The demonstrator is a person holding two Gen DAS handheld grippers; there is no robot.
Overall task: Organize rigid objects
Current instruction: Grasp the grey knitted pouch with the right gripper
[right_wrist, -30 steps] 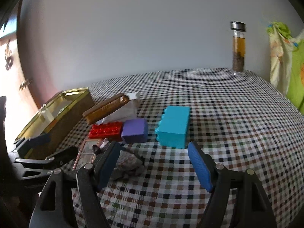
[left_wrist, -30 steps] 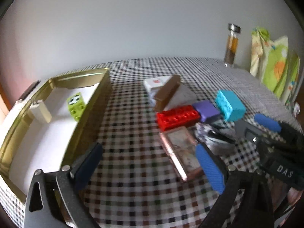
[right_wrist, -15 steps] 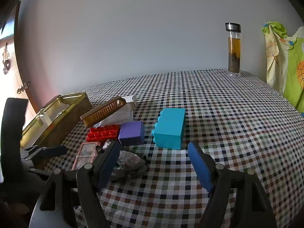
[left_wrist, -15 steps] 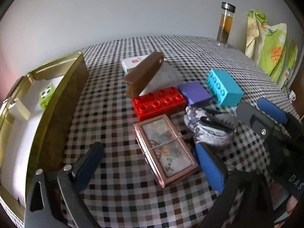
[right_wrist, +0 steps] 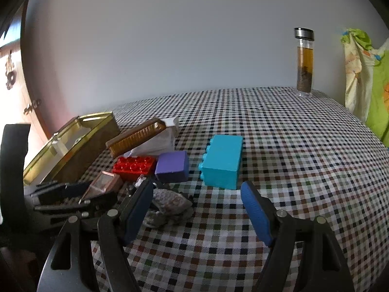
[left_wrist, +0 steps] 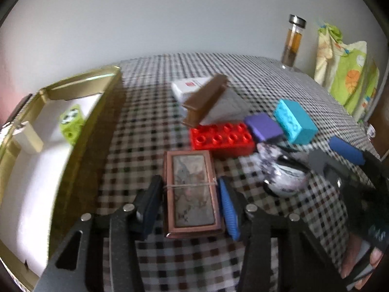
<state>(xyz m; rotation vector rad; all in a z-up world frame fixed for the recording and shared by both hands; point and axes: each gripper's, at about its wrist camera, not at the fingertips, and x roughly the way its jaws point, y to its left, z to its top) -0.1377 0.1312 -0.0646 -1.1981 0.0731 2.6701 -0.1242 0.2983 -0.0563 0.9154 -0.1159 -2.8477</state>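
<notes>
My left gripper (left_wrist: 190, 202) has closed its blue pads on both long sides of a copper-framed flat case (left_wrist: 192, 191) that lies on the checked tablecloth; the case also shows in the right wrist view (right_wrist: 103, 185). Behind the case lie a red brick (left_wrist: 222, 139), a purple block (left_wrist: 263, 126), a turquoise brick (left_wrist: 295, 121) and a brown brush (left_wrist: 206, 98) leaning on a white box. The gold tin (left_wrist: 80, 131) at the left holds a green cube (left_wrist: 70, 123) and a cream block (left_wrist: 28, 137). My right gripper (right_wrist: 197, 209) is open and empty, in front of the turquoise brick (right_wrist: 222, 161).
A grey patterned pouch (right_wrist: 170, 204) lies by my right gripper's left finger. A glass bottle of brown liquid (right_wrist: 304, 63) stands at the table's far right. A green and yellow cloth (right_wrist: 364, 77) hangs at the right edge. The checked tablecloth (right_wrist: 291, 158) covers the table.
My left gripper has moved forward over the copper-framed case and its fingers have closed from wide open onto the case's sides. The right gripper has barely moved.
</notes>
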